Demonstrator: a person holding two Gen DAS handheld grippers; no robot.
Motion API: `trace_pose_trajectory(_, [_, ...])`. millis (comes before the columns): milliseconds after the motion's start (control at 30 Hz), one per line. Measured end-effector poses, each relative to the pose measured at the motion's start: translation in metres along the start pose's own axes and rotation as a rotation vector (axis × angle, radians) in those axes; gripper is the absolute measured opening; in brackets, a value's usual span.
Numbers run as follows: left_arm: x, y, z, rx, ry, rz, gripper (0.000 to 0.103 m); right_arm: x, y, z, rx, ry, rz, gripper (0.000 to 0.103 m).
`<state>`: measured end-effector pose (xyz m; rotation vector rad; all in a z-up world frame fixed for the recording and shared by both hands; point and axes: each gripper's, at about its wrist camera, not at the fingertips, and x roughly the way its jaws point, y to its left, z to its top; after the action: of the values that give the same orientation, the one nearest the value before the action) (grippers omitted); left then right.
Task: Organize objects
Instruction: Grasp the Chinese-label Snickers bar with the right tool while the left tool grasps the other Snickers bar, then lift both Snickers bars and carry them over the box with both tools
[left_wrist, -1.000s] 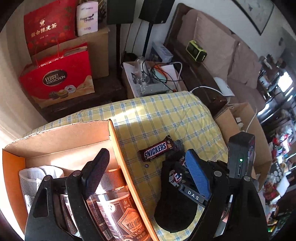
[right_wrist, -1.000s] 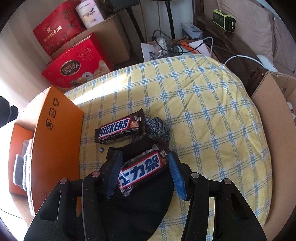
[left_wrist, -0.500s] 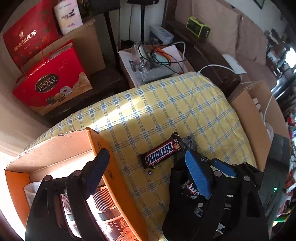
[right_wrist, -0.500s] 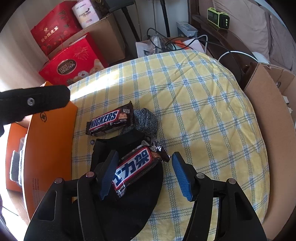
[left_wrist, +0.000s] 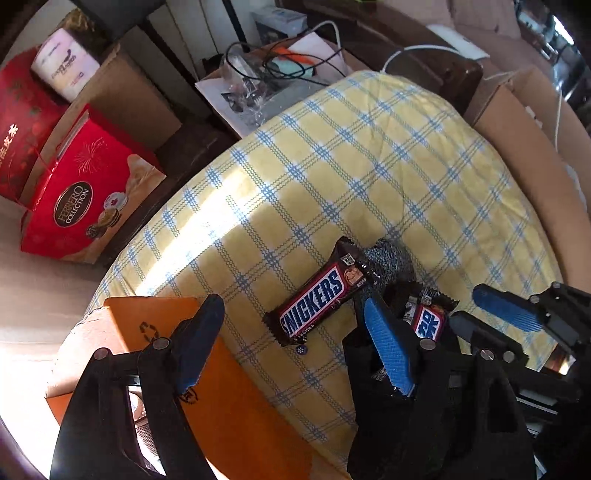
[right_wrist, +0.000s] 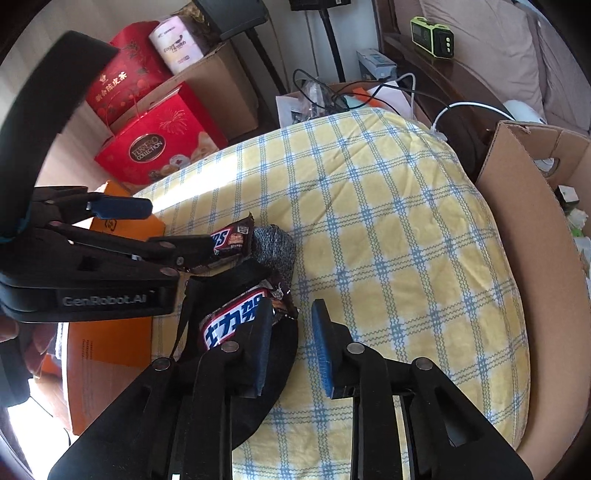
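Jaws of the right gripper (right_wrist: 288, 343), just narrowing, are closing empty beside the Chinese-label bar (right_wrist: 236, 321) lying leftward on the black cap (right_wrist: 273, 373), while the left gripper (left_wrist: 291, 343) is hovering open over the diagonal Snickers bar (left_wrist: 314, 306) on the checked cloth (left_wrist: 369, 177).

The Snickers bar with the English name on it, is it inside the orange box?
No, the Snickers bar lies on the yellow checked cloth, beside the orange box, not in it.

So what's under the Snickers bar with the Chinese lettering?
A black cap lies under the Chinese-lettered bar, on the checked cloth. What the cap covers is hidden.
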<state>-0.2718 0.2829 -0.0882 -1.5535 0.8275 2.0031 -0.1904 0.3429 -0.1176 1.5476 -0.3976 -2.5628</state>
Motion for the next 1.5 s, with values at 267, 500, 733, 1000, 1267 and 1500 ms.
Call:
trace_pose_trajectory(267, [0.025, -0.003, 0.007, 0.027, 0.058, -0.015, 0.059, -0.015, 0.005, -0.004, -0.022, -0.02, 0.047, 0.03])
trace_pose_trajectory(500, [0.037, -0.01, 0.008, 0.043, 0.08, -0.032, 0.032, -0.017, 0.008, -0.003, -0.027, -0.024, 0.077, 0.031])
trace_pose_trajectory(733, [0.017, 0.005, 0.007, -0.057, -0.001, -0.067, 0.03, -0.015, 0.007, -0.003, -0.002, -0.012, 0.106, 0.032])
trace_pose_trajectory(1000, [-0.046, 0.034, -0.009, -0.174, -0.163, -0.148, 0.03, 0.006, 0.015, -0.002, 0.063, 0.056, 0.164, 0.04])
trace_pose_trajectory(1267, [-0.086, 0.04, -0.041, -0.199, -0.243, -0.229, 0.031, 0.028, 0.03, 0.006, 0.091, 0.063, 0.045, 0.056])
trace_pose_trajectory(1500, [-0.096, 0.052, -0.067, -0.229, -0.267, -0.266, 0.031, 0.035, 0.034, 0.007, 0.063, 0.02, -0.043, 0.044])
